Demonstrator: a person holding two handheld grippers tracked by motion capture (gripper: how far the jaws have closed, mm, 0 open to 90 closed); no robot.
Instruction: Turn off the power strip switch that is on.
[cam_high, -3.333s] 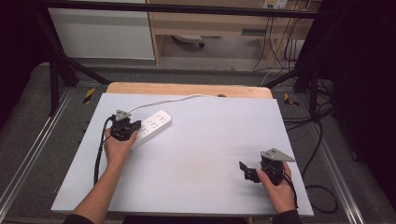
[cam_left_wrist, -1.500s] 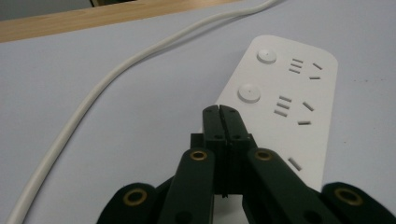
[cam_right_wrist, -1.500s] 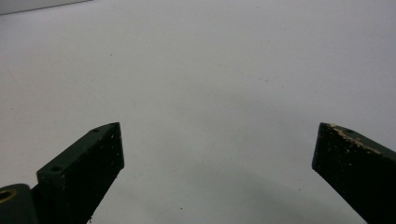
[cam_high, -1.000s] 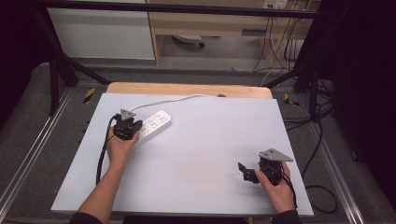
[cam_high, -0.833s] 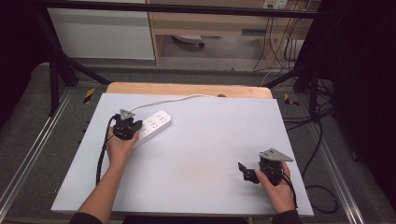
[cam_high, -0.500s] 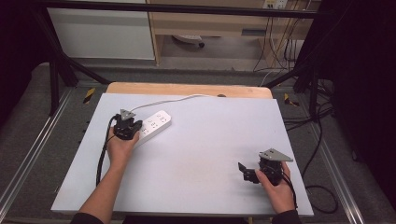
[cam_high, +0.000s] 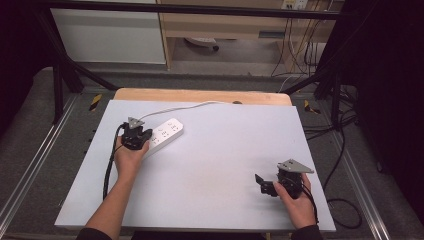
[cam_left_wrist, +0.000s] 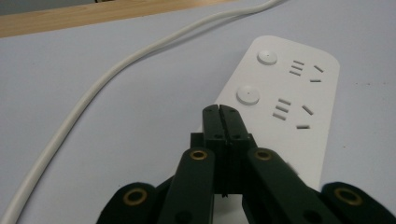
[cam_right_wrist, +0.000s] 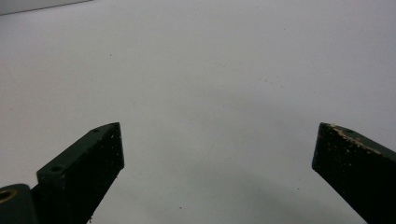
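A white power strip (cam_high: 164, 134) lies flat on the pale grey worktop (cam_high: 220, 165), in its far left part, set at a slant so that its far end points up and to the right in the high view. Its white cable (cam_high: 190, 106) leaves that far end and curves away toward the wooden edge (cam_high: 200, 96) at the back of the worktop. In the left gripper view the same power strip (cam_left_wrist: 285, 107) shows two round buttons, each beside a group of socket slots, and the cable (cam_left_wrist: 93, 93) runs across the grey surface to the left of it. The left gripper (cam_high: 136, 136) sits at the near end of the strip, held by the person's left hand (cam_high: 129, 157), whose forearm comes in from the bottom of the high view. Its jaws are pressed together with nothing between them, and their joined tips (cam_left_wrist: 220, 112) stand over the strip's near part, just short of the nearer round button; whether they touch the plastic cannot be told. The right gripper (cam_high: 272, 186) is well apart from the strip, in the near right part of the worktop, held by the right hand (cam_high: 296, 200) and pointing left across the surface. Its jaws are spread wide, and the right gripper view (cam_right_wrist: 217, 154) shows bare grey worktop between them. A black cable trails from each gripper toward the near edge.
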